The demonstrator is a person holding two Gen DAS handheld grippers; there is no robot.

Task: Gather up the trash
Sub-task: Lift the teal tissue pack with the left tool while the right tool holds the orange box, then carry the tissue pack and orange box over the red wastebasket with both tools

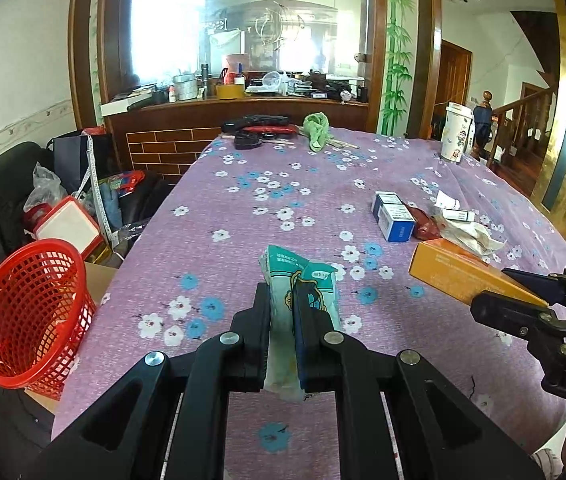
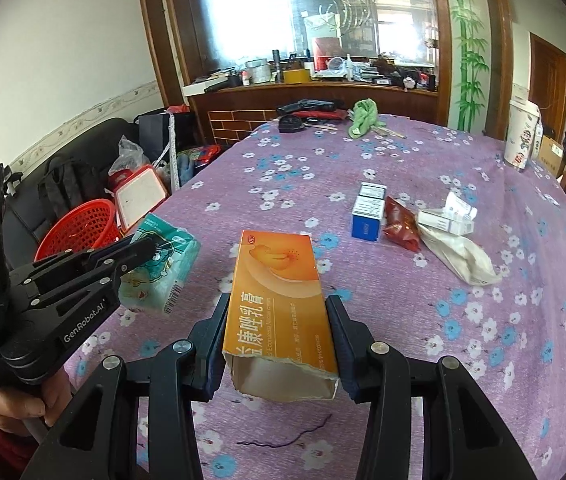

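While both grippers are hovering above the bench (image 1: 243,200), each is carrying one piece of trash. The left gripper (image 1: 283,296) is clenching its jaws on a teal-and-white tissue pack (image 1: 303,276), squeezed thin between the pads and sticking out past the fingertips. The right gripper (image 2: 279,312) is grasping an opened orange medicine carton (image 2: 279,292) by its long sides, its torn end facing the camera and its printed face turned up.

Taking the orange medicine carton as the reference, the tissue pack is hanging to its left, near but apart from it. A red mesh wastebasket (image 1: 27,312) is standing further left, off the bench edge and lower, its mouth tilted toward the bench. Beyond the carton and to its right, the remaining litter is lying on the floral purple cloth: a blue-and-white box (image 2: 369,216), a red wrapper (image 2: 401,226) touching it, a crumpled white bag (image 2: 459,256) and a small white pack (image 2: 449,220) resting on the bag's upper end. Far beyond the carton, a green cloth (image 2: 363,118) is sitting near the bench's far edge, and a printed paper cup (image 2: 521,136) is standing upright at the far right.

A hand (image 2: 23,400) in a red sleeve is gripping the left gripper's handle.
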